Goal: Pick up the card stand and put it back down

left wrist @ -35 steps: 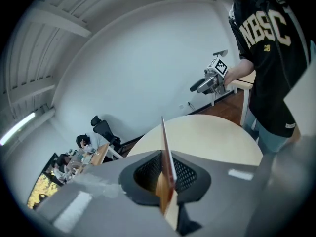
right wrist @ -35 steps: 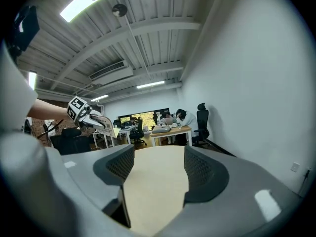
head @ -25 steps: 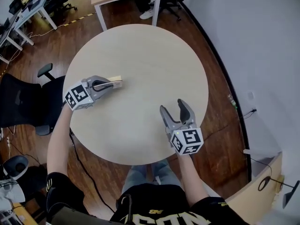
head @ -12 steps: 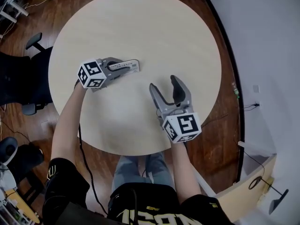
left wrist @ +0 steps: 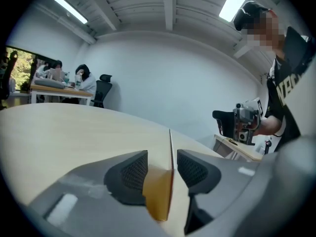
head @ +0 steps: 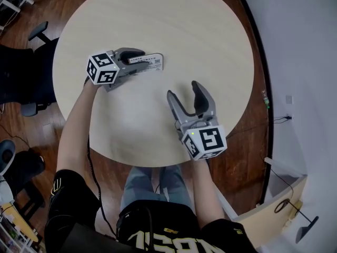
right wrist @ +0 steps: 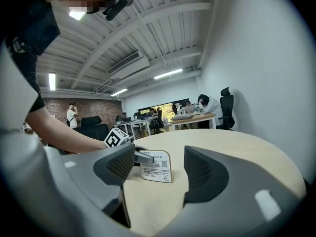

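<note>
Most of the job is looking done: the card stand (head: 152,62) is sitting on the desk (head: 174,25) between the jaws of the left claw (head: 141,61), which have just been opening and seemingly aren't pinching it (the right claw (head: 184,91) is idling spread, empty), leaving only withdrawal.

The round surface (head: 158,15) is pale, smooth, matt wood-look laminate. The card stand (right wrist: 157,167) has a white printed paper face and an amber, wood-like foot. The right hand-held gripper (head: 184,91) is matt grey plastic with dark cross-hatched pads (right wrist: 121,164). At upper left, the floor (head: 52,7) is dark, faintly shiny wood.
</note>
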`<state>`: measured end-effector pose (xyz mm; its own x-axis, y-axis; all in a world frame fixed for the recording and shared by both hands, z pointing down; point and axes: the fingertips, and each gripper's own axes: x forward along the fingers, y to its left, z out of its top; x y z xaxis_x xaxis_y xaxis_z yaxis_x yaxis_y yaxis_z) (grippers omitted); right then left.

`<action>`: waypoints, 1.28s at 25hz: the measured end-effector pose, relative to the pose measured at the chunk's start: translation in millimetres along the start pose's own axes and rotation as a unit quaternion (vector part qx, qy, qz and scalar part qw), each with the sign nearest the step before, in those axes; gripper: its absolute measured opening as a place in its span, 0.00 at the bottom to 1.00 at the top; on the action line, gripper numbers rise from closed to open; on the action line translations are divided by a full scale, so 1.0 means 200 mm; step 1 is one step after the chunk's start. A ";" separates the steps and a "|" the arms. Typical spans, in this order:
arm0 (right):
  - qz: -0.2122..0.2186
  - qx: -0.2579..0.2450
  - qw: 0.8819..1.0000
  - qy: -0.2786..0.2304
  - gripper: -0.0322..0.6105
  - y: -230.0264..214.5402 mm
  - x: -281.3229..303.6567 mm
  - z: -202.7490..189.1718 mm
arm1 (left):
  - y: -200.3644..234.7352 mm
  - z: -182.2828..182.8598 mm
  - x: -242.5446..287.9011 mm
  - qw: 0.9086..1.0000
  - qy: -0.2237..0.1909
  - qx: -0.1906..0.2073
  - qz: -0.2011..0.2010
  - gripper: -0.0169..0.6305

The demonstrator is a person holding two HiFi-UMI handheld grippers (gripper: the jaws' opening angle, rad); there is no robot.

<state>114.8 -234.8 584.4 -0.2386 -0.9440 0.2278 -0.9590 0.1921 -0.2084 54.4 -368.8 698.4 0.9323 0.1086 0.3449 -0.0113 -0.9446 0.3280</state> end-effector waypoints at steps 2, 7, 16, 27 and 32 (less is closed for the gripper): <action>0.004 -0.003 1.000 -0.004 0.55 0.03 0.00 0.03 | 0.02 0.06 -0.09 1.000 -0.012 -0.002 0.029 0.37; 0.015 -0.016 0.999 -0.029 0.55 0.12 -0.06 0.20 | -0.08 0.34 -0.41 0.990 -0.066 0.026 0.121 0.41; 0.055 -0.039 0.995 -0.073 0.55 0.31 -0.33 0.54 | -0.83 0.92 -0.83 0.940 -0.151 0.131 0.277 0.49; 0.115 -0.063 0.984 -0.117 0.60 0.57 -0.65 0.59 | -1.65 0.68 -1.07 0.844 -0.189 0.105 0.491 0.49; 0.098 -0.077 0.985 -0.121 0.74 0.77 -0.94 0.54 | -1.98 0.55 -1.14 0.833 -0.232 0.092 0.494 0.47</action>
<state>27.7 -57.3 406.4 -0.3950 -0.9178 -0.0396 -0.9147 0.3969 -0.0757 -113.2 -54.3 393.1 0.5398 -0.8414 -0.0247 -0.8406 -0.5373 -0.0690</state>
